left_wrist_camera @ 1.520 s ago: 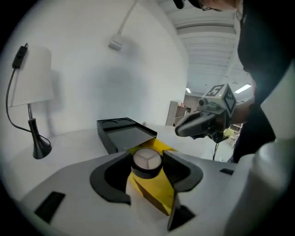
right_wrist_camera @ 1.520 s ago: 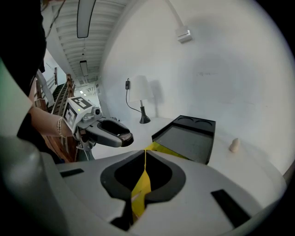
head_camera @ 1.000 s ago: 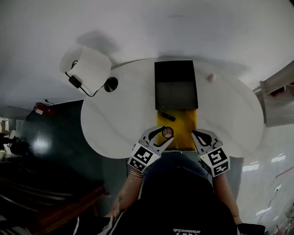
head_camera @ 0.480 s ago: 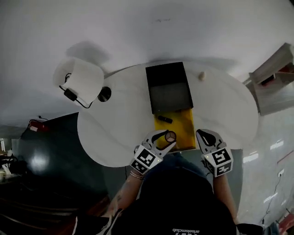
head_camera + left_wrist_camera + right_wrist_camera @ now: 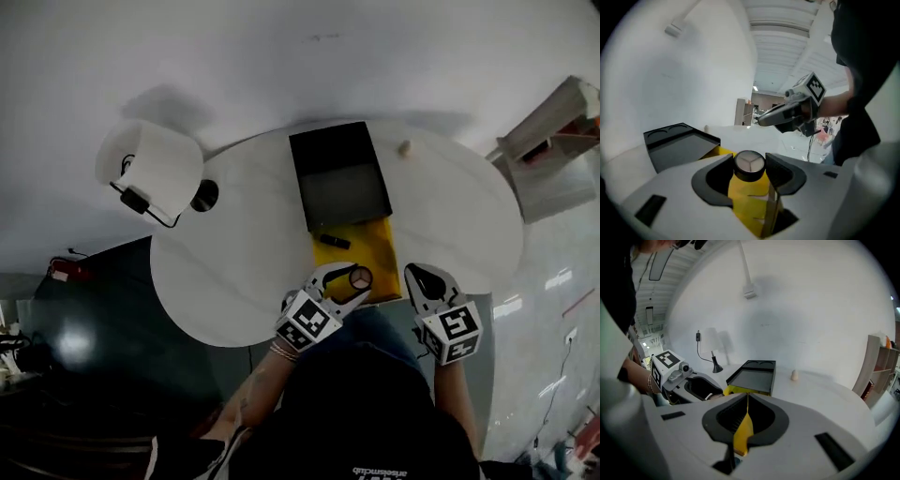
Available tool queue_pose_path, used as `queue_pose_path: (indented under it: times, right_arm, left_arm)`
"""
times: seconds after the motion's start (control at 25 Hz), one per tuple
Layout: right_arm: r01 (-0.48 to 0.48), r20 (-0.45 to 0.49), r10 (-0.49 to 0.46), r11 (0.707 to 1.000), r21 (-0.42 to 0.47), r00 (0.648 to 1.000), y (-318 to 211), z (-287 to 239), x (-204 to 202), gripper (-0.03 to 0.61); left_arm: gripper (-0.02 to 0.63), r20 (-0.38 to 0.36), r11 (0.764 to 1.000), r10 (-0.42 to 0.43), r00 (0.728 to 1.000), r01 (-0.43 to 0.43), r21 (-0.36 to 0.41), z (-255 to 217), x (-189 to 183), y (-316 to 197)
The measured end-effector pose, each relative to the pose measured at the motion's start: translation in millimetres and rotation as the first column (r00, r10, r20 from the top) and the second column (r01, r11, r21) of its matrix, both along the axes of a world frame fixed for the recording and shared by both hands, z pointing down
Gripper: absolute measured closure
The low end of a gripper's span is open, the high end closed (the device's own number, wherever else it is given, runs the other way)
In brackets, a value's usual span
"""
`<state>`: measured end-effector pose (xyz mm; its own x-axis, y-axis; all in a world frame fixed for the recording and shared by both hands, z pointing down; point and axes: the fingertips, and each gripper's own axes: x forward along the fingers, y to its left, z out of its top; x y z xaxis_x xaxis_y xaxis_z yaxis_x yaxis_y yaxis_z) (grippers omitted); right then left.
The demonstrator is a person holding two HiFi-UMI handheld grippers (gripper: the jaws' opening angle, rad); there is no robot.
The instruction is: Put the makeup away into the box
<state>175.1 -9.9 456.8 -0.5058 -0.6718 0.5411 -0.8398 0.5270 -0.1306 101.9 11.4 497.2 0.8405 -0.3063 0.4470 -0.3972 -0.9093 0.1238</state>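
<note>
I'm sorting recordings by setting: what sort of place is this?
Likely an office or studio room: a large white table, a desk lamp on it, and shelves at the side.

Left tool [image 5: 354, 281] gripping round compact [image 5: 361, 277], right tool [image 5: 419, 277] nearby, black box [image 5: 339, 175] on white table [image 5: 234, 253]

My worktop [image 5: 234, 253] looks white, smooth and a bit shiny. The box [image 5: 339, 183] has a dull black lid and a plain yellow inside. The little pot [image 5: 749, 165] in my left fingers [image 5: 715, 180] has a shiny top and a black rim. Those fingers look like dull black and grey plastic.
</note>
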Motion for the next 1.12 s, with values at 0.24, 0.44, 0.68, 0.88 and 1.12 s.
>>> queue_pose_path:
  times: [0.24, 0.44, 0.68, 0.88, 1.12]
  right_arm:
    - [-0.022, 0.008, 0.022, 1.0, 0.004, 1.0, 1, 4, 12, 0.555]
    - [0.016, 0.012, -0.016, 1.0, -0.001, 1.0, 0, 5, 25, 0.555]
    - [0.074, 0.013, -0.074, 0.997, 0.008, 0.997, -12, 0, 44, 0.557]
    - [0.097, 0.018, -0.097, 0.995, 0.012, 0.995, -22, -2, 69, 0.555]
    - [0.089, 0.03, -0.089, 0.996, 0.008, 0.996, -30, 4, 86, 0.555]
  left_arm:
    - [0.385, 0.049, 0.999, 0.039, 0.998, -0.038, -0.015, 16, 15, -2]
    - [0.385, 0.089, 0.999, 0.015, 0.996, -0.012, -0.038, 30, 25, -5]
    - [0.385, 0.154, 0.997, 0.003, 0.988, 0.01, -0.08, 48, 35, -2]
    - [0.385, 0.229, 0.995, 0.012, 0.973, 0.011, -0.101, 68, 51, -1]
    - [0.385, 0.293, 0.98, 0.025, 0.956, 0.034, -0.196, 89, 57, -3]
